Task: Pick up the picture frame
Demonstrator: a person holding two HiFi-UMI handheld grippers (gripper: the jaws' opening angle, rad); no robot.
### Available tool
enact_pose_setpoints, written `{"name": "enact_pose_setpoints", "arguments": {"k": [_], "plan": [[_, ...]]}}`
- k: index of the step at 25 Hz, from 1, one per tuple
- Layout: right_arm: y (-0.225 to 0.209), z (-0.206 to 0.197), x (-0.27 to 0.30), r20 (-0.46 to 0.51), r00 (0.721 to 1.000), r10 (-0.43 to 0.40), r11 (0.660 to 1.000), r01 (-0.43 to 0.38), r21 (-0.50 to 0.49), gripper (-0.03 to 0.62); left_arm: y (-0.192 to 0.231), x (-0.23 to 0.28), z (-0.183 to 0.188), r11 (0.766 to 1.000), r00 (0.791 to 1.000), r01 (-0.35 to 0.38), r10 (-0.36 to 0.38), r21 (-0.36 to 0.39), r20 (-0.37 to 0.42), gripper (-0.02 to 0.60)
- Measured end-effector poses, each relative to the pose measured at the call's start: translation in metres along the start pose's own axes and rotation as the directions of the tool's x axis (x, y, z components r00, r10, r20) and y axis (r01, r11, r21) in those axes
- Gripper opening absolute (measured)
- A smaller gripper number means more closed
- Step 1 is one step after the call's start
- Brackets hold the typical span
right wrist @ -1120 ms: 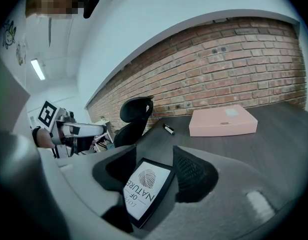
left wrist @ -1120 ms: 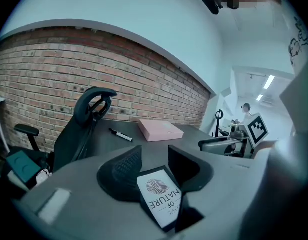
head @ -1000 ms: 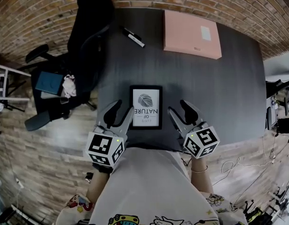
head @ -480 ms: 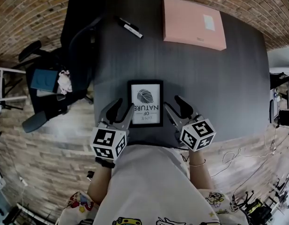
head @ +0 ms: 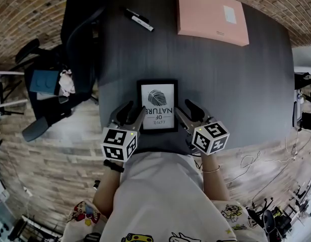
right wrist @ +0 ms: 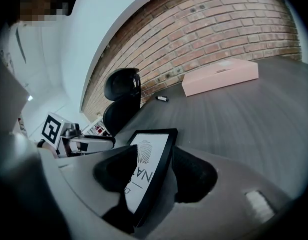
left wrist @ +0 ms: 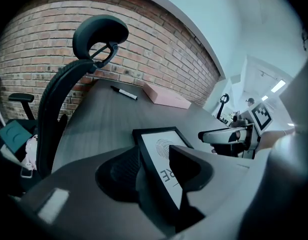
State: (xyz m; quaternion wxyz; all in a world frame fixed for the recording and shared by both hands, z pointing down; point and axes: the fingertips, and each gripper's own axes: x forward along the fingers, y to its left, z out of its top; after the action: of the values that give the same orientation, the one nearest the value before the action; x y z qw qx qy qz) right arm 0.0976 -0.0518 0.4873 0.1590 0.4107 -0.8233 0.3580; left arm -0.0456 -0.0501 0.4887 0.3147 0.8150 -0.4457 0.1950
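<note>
Descent — left gripper (head: 135, 109) and right gripper (head: 183, 107) now astride side edges of picture frame (head: 157, 105) | jaws apart, left's just widened | no squeeze yet — closing comes next

I record dim, muted light, fisheye bending and black corners; left tongs (left wrist: 154, 160) and right tongs (right wrist: 154, 165) blur close up.

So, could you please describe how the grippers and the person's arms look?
Both the left gripper and right gripper are grey with curved jaws lined in black, and each carries a white cube with black square markers. The person wears a pale T-shirt with cartoon-print sleeves, a dark band at the left wrist and a thin bracelet at the right.
</note>
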Motion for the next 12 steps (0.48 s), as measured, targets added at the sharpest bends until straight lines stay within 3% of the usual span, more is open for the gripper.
{"name": "enact_pose_setpoints", "arguments": {"k": [12], "plan": [[-0.007, -0.015, 0.012, -0.025, 1.0, 0.011, 0.998, -0.009, 0.068, 0.21, 0.004, 0.02, -0.026, 1.0, 0.998, -0.014, 0.012, -0.026, -0.056, 0.176]]}}
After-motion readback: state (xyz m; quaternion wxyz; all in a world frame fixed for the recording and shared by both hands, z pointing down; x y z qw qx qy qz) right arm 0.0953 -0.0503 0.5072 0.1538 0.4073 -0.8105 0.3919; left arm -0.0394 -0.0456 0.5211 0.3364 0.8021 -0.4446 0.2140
